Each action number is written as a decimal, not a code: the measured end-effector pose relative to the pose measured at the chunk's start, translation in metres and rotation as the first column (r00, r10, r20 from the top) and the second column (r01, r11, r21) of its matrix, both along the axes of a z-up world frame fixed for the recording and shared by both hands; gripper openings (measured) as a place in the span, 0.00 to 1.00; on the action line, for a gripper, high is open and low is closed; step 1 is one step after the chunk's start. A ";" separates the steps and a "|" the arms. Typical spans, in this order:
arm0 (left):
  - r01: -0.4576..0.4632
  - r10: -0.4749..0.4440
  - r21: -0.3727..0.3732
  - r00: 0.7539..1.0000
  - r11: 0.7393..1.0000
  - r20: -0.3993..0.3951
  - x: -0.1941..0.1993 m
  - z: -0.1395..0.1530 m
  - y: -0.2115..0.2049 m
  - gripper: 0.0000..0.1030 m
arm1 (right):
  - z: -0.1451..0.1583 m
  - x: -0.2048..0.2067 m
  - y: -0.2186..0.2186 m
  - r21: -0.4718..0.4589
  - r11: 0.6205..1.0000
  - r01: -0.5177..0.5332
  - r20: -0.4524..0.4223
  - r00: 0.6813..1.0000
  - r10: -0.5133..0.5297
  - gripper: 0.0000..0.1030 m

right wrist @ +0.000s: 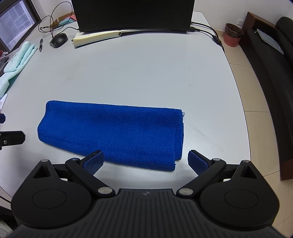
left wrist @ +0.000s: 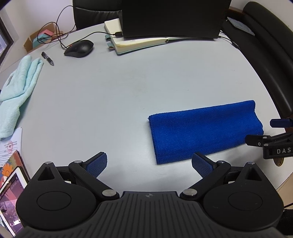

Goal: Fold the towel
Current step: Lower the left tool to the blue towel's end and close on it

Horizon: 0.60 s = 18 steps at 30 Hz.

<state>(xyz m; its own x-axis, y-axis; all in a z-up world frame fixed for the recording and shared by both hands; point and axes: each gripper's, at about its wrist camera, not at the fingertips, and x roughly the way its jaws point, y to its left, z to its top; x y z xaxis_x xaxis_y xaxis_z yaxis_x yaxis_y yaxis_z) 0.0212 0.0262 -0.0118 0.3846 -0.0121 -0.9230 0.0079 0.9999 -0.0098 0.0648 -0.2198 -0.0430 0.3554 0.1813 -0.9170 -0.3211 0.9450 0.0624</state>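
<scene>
A blue towel [left wrist: 205,130] lies folded into a long strip on the grey table [left wrist: 109,95]. It also shows in the right wrist view [right wrist: 113,131], with layered edges at its right end. My left gripper [left wrist: 149,164] is open and empty, just left of and in front of the towel's near left corner. My right gripper [right wrist: 145,162] is open and empty, over the towel's near right corner without touching it. The right gripper's fingers [left wrist: 280,122] show at the right edge of the left wrist view, beside the towel's right end.
A light green towel [left wrist: 16,91] lies at the table's left edge. A pen [left wrist: 47,58], a mouse [left wrist: 79,48], an open notebook [left wrist: 139,43] and a black monitor [left wrist: 174,16] stand at the back. Papers and a tablet [left wrist: 11,181] lie near left. A black sofa [right wrist: 271,60] stands to the right.
</scene>
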 end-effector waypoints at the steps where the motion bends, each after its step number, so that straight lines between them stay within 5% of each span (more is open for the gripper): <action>1: -0.001 0.001 -0.001 1.000 1.000 -0.001 0.000 0.000 0.001 0.97 | -0.002 0.002 0.002 -0.007 1.000 -0.007 0.000 1.000 0.007 0.96; 18: -0.089 0.088 -0.016 0.996 0.996 -0.025 -0.018 -0.004 0.022 0.97 | -0.030 0.038 0.036 -0.071 0.982 -0.173 -0.016 0.985 0.172 0.96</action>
<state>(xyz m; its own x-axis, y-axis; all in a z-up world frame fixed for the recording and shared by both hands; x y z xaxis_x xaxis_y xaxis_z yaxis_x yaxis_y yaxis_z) 0.0036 0.0487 -0.0159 0.3625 0.0053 -0.9320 -0.0812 0.9964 -0.0259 0.1027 -0.1838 -0.0727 0.3157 0.1725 -0.9331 -0.4793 0.8777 0.0001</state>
